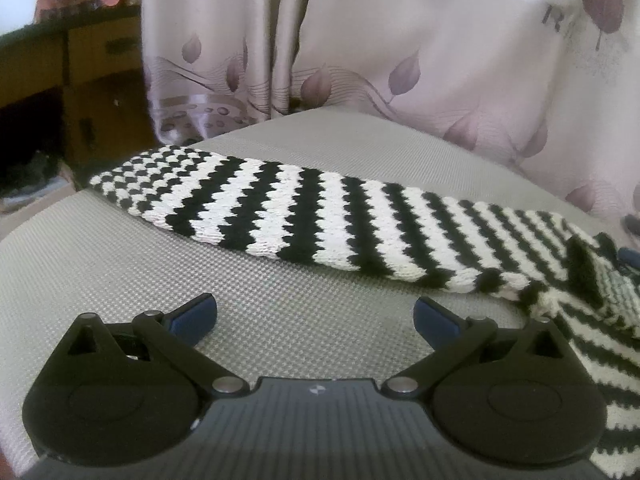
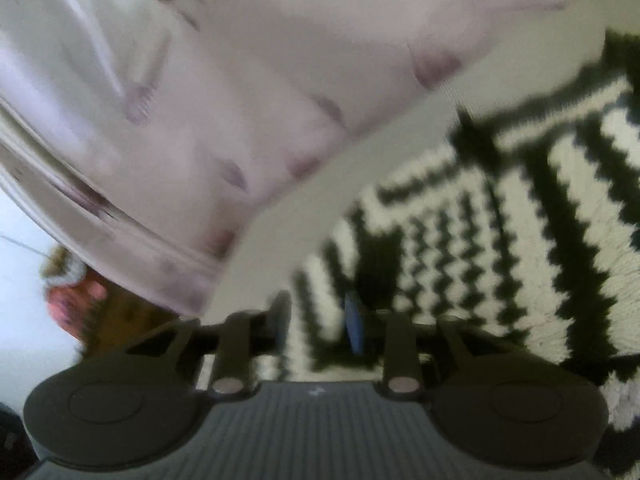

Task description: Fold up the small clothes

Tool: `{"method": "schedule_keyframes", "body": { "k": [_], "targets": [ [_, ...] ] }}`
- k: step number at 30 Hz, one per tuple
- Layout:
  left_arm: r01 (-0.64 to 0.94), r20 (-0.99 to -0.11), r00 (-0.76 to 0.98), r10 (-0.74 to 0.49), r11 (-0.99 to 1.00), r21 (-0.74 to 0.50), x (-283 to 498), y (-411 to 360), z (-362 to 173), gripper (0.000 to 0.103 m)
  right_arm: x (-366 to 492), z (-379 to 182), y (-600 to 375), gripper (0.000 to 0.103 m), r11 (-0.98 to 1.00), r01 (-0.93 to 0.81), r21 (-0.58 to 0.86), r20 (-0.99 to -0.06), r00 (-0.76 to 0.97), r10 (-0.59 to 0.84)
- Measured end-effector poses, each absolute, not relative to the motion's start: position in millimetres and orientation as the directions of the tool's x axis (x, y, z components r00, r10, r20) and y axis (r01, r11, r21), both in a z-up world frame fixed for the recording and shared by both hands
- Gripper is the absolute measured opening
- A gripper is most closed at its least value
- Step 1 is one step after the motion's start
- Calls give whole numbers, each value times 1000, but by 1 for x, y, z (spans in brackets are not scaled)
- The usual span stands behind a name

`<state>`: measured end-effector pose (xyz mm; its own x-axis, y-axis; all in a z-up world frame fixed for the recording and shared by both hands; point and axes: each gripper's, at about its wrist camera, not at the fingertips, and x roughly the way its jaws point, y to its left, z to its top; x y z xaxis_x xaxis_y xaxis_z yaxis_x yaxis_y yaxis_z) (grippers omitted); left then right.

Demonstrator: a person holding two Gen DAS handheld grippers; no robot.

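Knitwear (image 2: 460, 240) pinched by the tilted right gripper (image 2: 316, 320); left gripper (image 1: 314, 316) hovers level, spread wide, empty.

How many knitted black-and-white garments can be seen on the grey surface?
1. The striped knit garment lies on the grey surface, beyond the open left gripper; the right gripper is over one end of it. Others may be out of view.

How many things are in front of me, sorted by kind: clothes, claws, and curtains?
Clothes: 1, the black-and-white striped knit garment on the grey surface
Claws: 2, the left claw and the right claw
Curtains: 1, the leaf-print curtain
Total: 4
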<state>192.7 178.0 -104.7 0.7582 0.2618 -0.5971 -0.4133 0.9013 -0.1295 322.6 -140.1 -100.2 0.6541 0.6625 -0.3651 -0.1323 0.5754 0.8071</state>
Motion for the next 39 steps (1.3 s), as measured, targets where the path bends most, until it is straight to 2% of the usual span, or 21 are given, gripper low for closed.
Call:
{"method": "schedule_keyframes", "body": {
  "k": [3, 7, 8, 9, 11, 15, 19, 21, 27, 28, 29, 30, 32, 33, 39],
  "targets": [
    [-333, -544, 827, 142, 903, -272, 179, 192, -103, 102, 293, -83, -158, 30, 497, -202, 844, -264, 650, 712],
    [-379, -550, 825, 130, 849, -368, 163, 221, -100, 94, 225, -67, -182, 31, 438, -302, 846, -186, 604, 775],
    [-395, -551, 823, 136, 835, -383, 159, 231, -99, 91, 208, -63, -188, 40, 430, -330, 840, -170, 592, 788],
    [-411, -553, 821, 143, 820, -398, 154, 241, -97, 91, 190, -61, -194, 52, 436, -354, 827, -170, 583, 794],
    [-439, -554, 819, 151, 786, -435, 146, 265, -92, 91, 156, -58, -207, 57, 483, -376, 791, -203, 583, 787],
    [-503, -585, 795, 162, 714, -486, 142, 324, -81, 91, 103, -54, -236, 57, 571, -377, 729, -269, 609, 746],
    [-596, -621, 759, 195, 591, -543, 141, 388, -82, 88, 77, -55, -266, 57, 582, -318, 748, -270, 656, 705],
    [-608, -622, 757, 202, 566, -556, 145, 410, -83, 83, 73, -58, -274, 57, 583, -287, 761, -269, 678, 684],
    [-603, -664, 730, 162, 609, -515, 183, 441, -82, 83, 71, -74, -273, 58, 575, -217, 789, -294, 688, 663],
    [-601, -671, 724, 162, 626, -497, 186, 440, -84, 80, 71, -75, -271, 58, 580, -215, 786, -300, 687, 662],
    [-606, -682, 712, 167, 637, -477, 191, 440, -87, 64, 71, -76, -269, 58, 583, -216, 783, -304, 685, 662],
    [-622, -694, 696, 184, 638, -454, 194, 440, -90, 41, 72, -76, -268, 58, 584, -216, 782, -305, 685, 662],
    [-618, -684, 704, 189, 637, -461, 194, 447, -97, 24, 71, -76, -268, 58, 583, -216, 783, -304, 685, 662],
    [-610, -668, 720, 188, 630, -480, 192, 448, -96, 10, 71, -75, -268, 58, 585, -218, 781, -303, 687, 660],
    [-543, -557, 794, 242, 695, -472, 184, 412, -55, 10, 69, -71, -270, 58, 587, -226, 777, -285, 705, 650]
  ]
}}
